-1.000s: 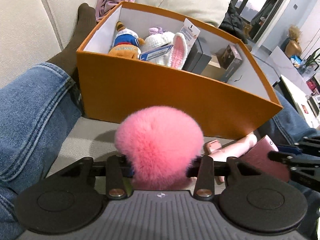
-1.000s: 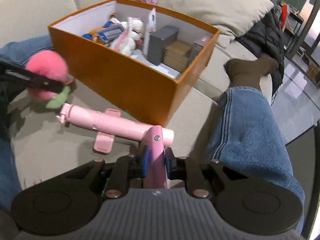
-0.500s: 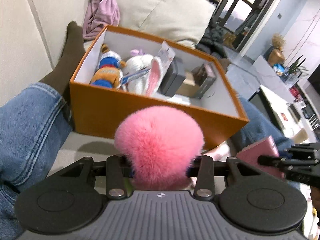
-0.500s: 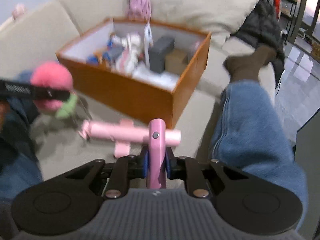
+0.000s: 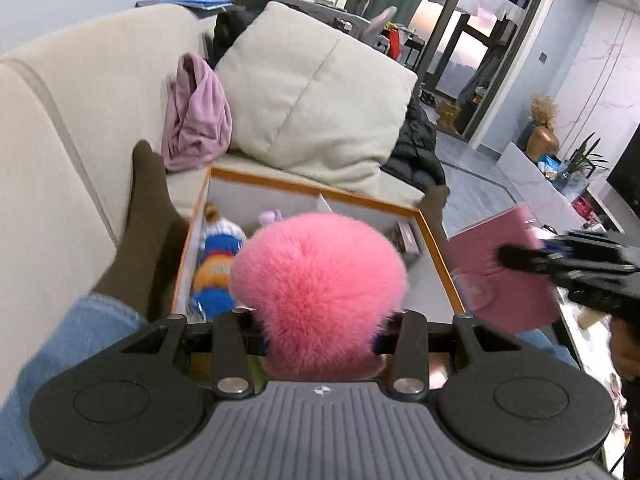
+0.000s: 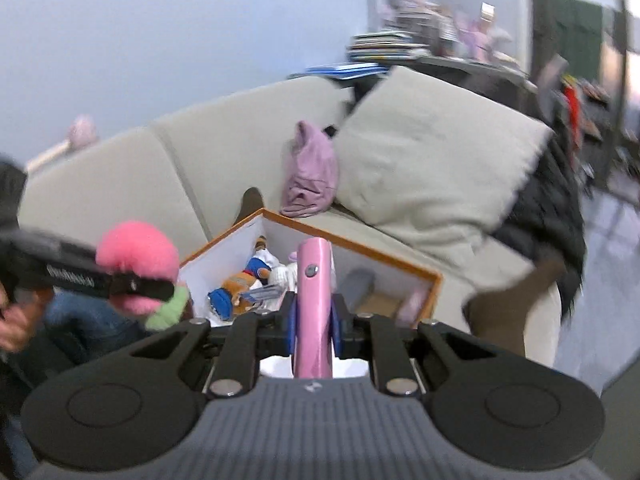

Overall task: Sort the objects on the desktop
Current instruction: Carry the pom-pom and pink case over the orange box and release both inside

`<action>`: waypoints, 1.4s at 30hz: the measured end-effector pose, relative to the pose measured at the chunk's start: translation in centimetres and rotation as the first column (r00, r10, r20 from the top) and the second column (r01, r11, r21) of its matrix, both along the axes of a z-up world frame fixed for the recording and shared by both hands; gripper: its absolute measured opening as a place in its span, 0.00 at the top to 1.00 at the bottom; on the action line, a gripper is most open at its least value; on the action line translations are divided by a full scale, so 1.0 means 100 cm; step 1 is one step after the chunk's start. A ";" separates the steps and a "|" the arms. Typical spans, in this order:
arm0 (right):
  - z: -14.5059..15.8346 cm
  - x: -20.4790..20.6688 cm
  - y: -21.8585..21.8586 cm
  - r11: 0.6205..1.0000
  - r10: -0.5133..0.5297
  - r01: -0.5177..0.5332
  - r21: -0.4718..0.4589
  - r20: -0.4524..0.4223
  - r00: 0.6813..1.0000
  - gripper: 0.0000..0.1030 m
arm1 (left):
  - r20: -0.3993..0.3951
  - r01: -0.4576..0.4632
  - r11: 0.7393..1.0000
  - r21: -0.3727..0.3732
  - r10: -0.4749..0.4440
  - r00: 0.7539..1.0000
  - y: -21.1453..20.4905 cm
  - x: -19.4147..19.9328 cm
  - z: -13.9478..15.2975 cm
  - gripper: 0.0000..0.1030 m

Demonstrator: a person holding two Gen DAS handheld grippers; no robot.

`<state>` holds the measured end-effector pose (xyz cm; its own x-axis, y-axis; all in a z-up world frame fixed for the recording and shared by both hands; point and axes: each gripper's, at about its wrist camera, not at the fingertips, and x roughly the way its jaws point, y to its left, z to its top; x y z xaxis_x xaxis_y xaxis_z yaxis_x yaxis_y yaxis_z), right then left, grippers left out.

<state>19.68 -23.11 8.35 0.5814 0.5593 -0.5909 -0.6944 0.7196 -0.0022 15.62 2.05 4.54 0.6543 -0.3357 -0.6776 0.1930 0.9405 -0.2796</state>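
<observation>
My left gripper (image 5: 320,320) is shut on a fluffy pink pom-pom (image 5: 318,284) with a green bit, held above the near side of the orange box (image 5: 320,194). It also shows in the right wrist view (image 6: 138,256). My right gripper (image 6: 314,312) is shut on a flat pink wallet (image 6: 314,300), held edge-on above the box (image 6: 348,246). The wallet shows in the left wrist view (image 5: 500,272) just right of the box. A stuffed doll (image 5: 218,264) and small boxes lie inside.
The box sits on a beige sofa (image 5: 48,128) between the person's jeans legs and brown-socked feet (image 5: 148,208). A large cushion (image 5: 320,104), a lilac cloth (image 5: 198,116) and a black jacket (image 5: 416,148) lie behind the box.
Both grippers have risen and moved forward over the box with their objects. The pink tube and the sofa seat have dropped out of sight.
</observation>
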 end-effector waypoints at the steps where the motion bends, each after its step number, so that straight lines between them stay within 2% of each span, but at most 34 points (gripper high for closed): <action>1: -0.004 0.010 0.009 0.998 0.038 -0.037 -0.042 0.010 0.999 0.83 | 0.001 0.000 1.000 0.006 0.000 1.000 -0.001 0.006 0.000 0.54; 3: -0.019 0.033 0.029 0.980 0.129 -0.125 -0.152 0.016 0.992 0.83 | -0.009 0.008 1.000 0.009 -0.008 1.000 -0.003 0.018 -0.002 0.54; 5: -0.034 0.054 0.042 0.949 0.201 -0.199 -0.243 -0.016 0.979 0.83 | -0.030 0.021 1.000 0.011 -0.021 0.999 -0.004 0.029 -0.007 0.54; 7: -0.051 0.075 0.054 0.902 0.278 -0.288 -0.323 -0.077 0.957 0.83 | -0.054 0.030 0.999 0.016 -0.029 0.998 -0.003 0.041 -0.012 0.54; 10: -0.079 0.095 0.070 0.804 0.371 -0.402 -0.438 -0.159 0.915 0.83 | -0.072 0.039 0.999 0.025 -0.037 0.997 -0.002 0.052 -0.018 0.54; 13: -0.098 0.108 0.082 0.739 0.427 -0.487 -0.465 -0.236 0.873 0.83 | -0.083 0.047 0.999 0.020 -0.045 0.996 -0.001 0.061 -0.024 0.54; 16: -0.115 0.106 0.093 0.641 0.502 -0.568 -0.517 -0.278 0.819 0.83 | -0.097 0.055 0.998 0.011 -0.054 0.994 -0.001 0.070 -0.031 0.54; 19: -0.126 0.105 0.097 0.562 0.560 -0.616 -0.552 -0.294 0.775 0.83 | -0.111 0.069 0.998 0.008 -0.068 0.991 -0.002 0.077 -0.037 0.54; 22: -0.130 0.107 0.095 0.492 0.597 -0.618 -0.613 -0.279 0.752 0.82 | -0.131 0.085 0.996 0.005 -0.083 0.988 -0.003 0.082 -0.043 0.54; 23: -0.132 0.109 0.095 0.471 0.599 -0.609 -0.638 -0.274 0.752 0.82 | -0.143 0.089 0.996 0.008 -0.087 0.986 -0.004 0.083 -0.045 0.54; 24: -0.132 0.111 0.093 0.462 0.596 -0.599 -0.654 -0.271 0.756 0.78 | -0.154 0.093 0.996 0.011 -0.090 0.984 -0.004 0.084 -0.048 0.54; 28: -0.128 0.113 0.082 0.482 0.576 -0.537 -0.692 -0.212 0.790 0.71 | -0.187 0.109 0.993 0.039 -0.100 0.977 -0.005 0.086 -0.055 0.54; 32: -0.125 0.107 0.070 0.535 0.555 -0.483 -0.693 -0.142 0.819 0.68 | -0.228 0.135 0.988 0.074 -0.115 0.967 -0.006 0.088 -0.062 0.54; 34: -0.124 0.100 0.067 0.557 0.561 -0.455 -0.695 -0.090 0.823 0.68 | -0.253 0.143 0.984 0.102 -0.114 0.961 -0.007 0.090 -0.066 0.54; 36: -0.117 0.097 0.064 0.617 0.542 -0.441 -0.652 -0.054 0.838 0.67 | -0.270 0.143 0.981 0.127 -0.105 0.957 -0.008 0.093 -0.070 0.54; 39: -0.107 0.102 0.058 0.719 0.471 -0.405 -0.565 -0.033 0.881 0.65 | -0.291 0.147 0.977 0.155 -0.097 0.952 -0.011 0.100 -0.074 0.53; 42: -0.103 0.104 0.055 0.765 0.428 -0.375 -0.524 -0.022 0.904 0.66 | -0.321 0.155 0.966 0.206 -0.083 0.943 -0.016 0.105 -0.079 0.50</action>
